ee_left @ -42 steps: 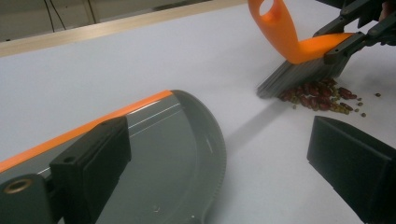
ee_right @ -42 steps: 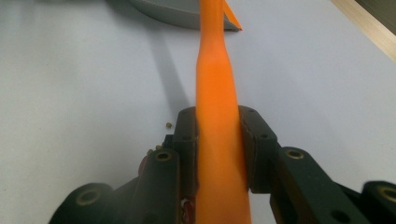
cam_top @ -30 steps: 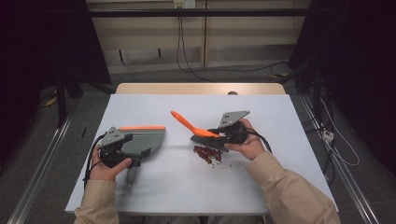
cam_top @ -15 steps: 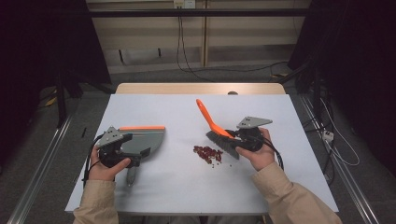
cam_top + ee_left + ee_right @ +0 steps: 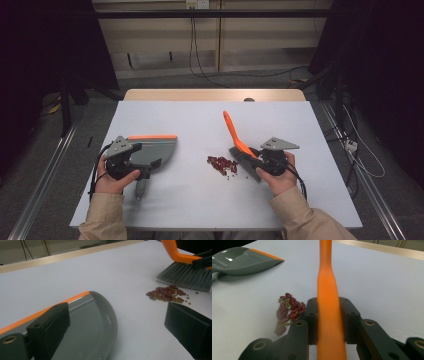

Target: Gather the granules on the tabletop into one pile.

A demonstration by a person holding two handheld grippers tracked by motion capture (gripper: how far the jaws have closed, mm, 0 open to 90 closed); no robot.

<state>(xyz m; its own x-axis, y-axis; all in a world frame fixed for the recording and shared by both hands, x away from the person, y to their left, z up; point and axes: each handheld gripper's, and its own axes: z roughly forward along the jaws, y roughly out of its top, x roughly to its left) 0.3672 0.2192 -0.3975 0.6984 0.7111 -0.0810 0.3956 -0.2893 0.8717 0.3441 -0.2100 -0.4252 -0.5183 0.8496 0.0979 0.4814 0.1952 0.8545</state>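
A small pile of dark red beans [image 5: 222, 164] lies mid-table, with tiny greenish grains among them [image 5: 288, 311]. My right gripper [image 5: 251, 161] is shut on the orange handle of a hand brush [image 5: 327, 290]. The handle slants up and away [image 5: 233, 131]. The grey bristles [image 5: 186, 276] rest on the table just right of the beans [image 5: 166, 293]. A grey dustpan with an orange edge [image 5: 155, 147] lies flat at the left, its mouth toward the beans. My left gripper [image 5: 151, 160] stands open over the dustpan [image 5: 95, 322], one jaw above its orange edge, the other above bare table.
The white table [image 5: 200, 120] has a wooden strip along its far edge. Cables run across the floor behind it, and metal rails flank both sides. The dustpan's handle [image 5: 140, 189] points toward the near edge.
My right gripper has carried the brush right and toward me, its handle swinging more upright. The bristles now sit right of the beans. The left gripper and dustpan have stayed put.
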